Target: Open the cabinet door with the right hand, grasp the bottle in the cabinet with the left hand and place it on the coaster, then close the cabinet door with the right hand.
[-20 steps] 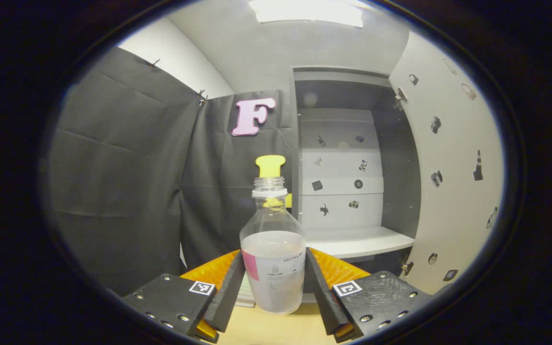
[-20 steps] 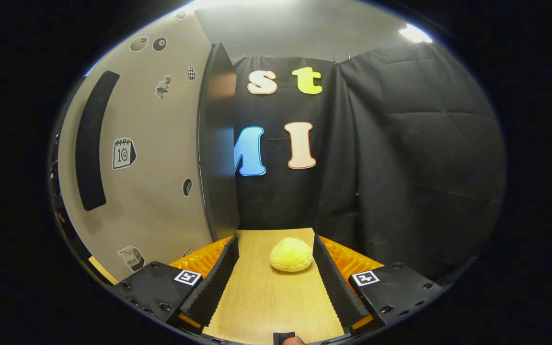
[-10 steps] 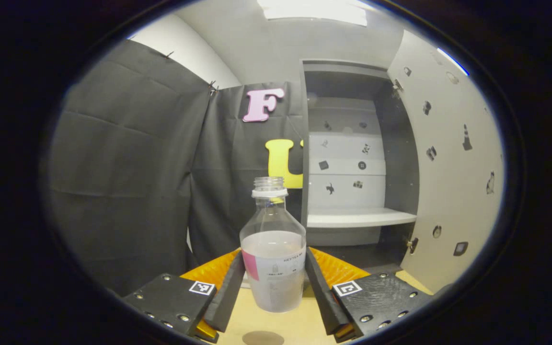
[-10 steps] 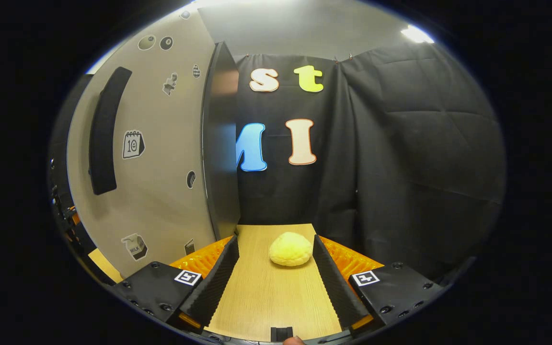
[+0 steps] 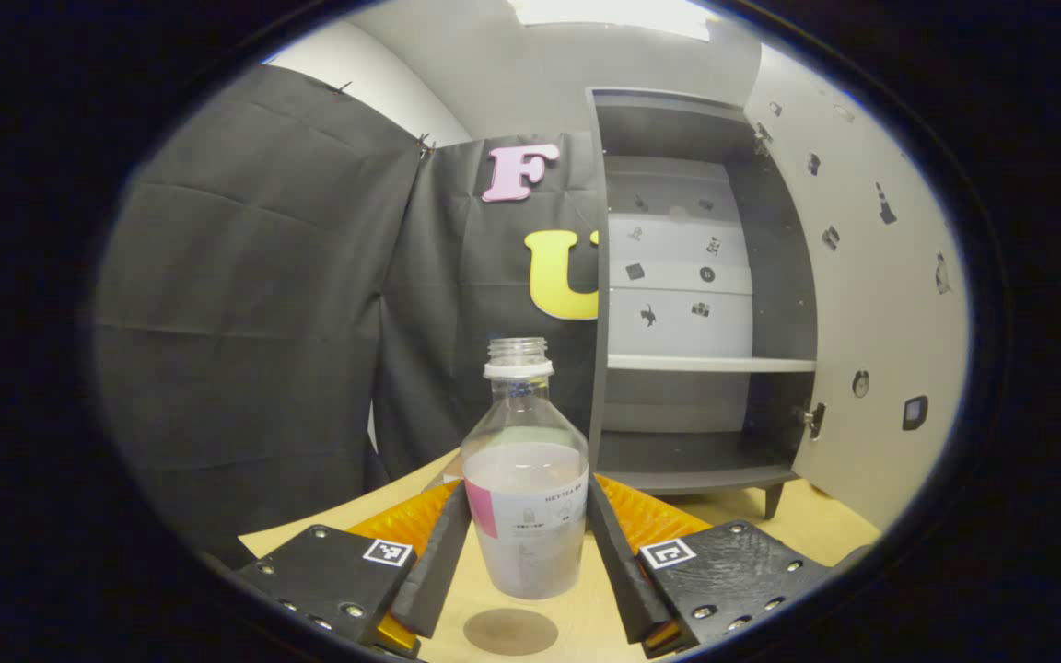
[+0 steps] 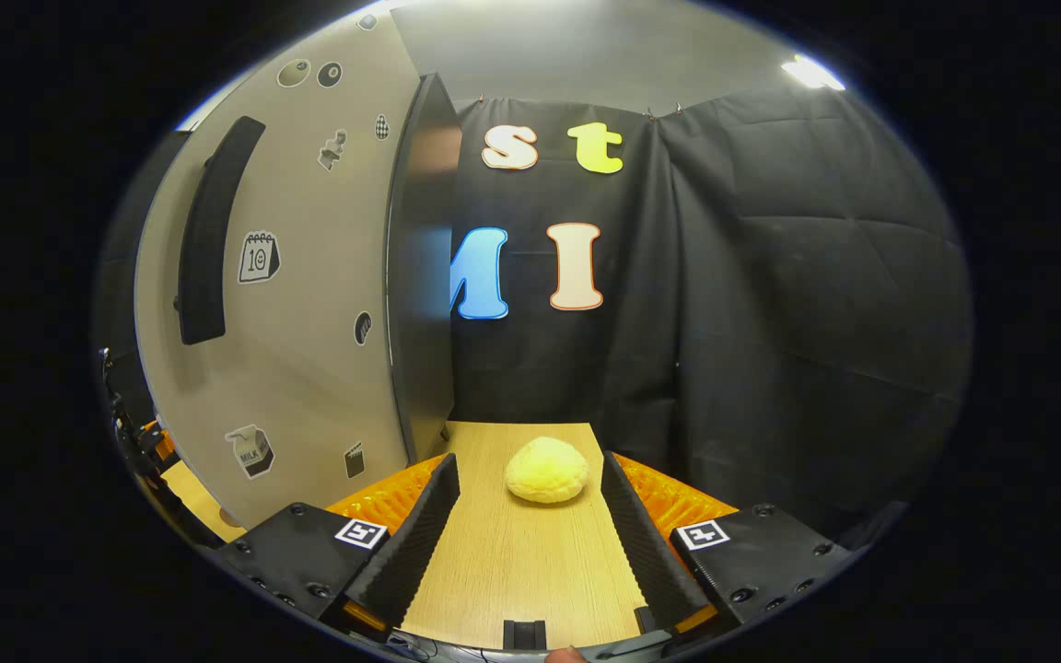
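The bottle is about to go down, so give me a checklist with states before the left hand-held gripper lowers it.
1. Left hand-held gripper shut on the bottle: ok.
2. Bottle upright: ok.
3. Coaster on the table, below the bottle: ok.
4. Bottle base touching the coaster: not ok, it hangs above it.
5. Cabinet door open, swung aside: ok.
6. Right hand-held gripper open and holding nothing, ready for the door: ok.

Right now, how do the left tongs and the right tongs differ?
The left tongs are shut on the bottle, held above the coaster; the right tongs are open and hold nothing. The left tongs face the open cabinet; the right tongs face a yellow bun. Both hover over the wooden table.
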`<action>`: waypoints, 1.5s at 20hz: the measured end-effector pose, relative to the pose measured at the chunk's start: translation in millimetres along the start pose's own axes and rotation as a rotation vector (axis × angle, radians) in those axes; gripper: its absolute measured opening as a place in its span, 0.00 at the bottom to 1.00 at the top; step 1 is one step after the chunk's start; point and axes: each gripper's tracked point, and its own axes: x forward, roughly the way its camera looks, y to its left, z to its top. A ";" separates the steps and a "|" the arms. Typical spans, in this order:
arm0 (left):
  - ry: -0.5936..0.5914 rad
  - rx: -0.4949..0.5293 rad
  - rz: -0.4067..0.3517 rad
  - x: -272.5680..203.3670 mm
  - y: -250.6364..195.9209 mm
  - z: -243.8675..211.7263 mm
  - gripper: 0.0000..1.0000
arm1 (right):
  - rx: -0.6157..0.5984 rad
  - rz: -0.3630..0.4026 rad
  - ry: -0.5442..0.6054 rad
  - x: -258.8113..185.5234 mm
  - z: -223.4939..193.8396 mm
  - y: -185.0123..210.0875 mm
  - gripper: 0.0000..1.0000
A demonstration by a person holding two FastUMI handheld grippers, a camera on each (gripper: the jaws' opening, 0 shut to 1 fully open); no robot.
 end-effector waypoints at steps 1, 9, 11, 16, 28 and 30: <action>0.012 -0.004 0.005 0.3 1.5 -10.1 0.75 | -0.005 0.000 0.006 0.4 -1.9 -0.5 0.98; 0.095 0.011 0.046 -0.9 8.4 -84.4 0.72 | -0.040 0.001 0.028 2.9 -5.0 0.4 0.98; 0.109 0.014 0.055 -2.6 10.8 -97.3 0.72 | -0.059 0.008 0.033 3.3 -5.4 4.3 0.98; 0.100 0.010 0.073 -4.8 14.4 -114.7 0.75 | -0.077 0.023 0.040 3.7 -6.7 14.0 0.98; 0.122 0.025 0.076 -9.3 10.6 -138.6 0.75 | -0.088 0.034 0.047 0.9 -11.1 25.0 0.98; 0.140 0.045 0.080 -9.2 9.7 -141.4 0.72 | -0.088 0.038 0.048 1.4 -11.9 26.7 0.98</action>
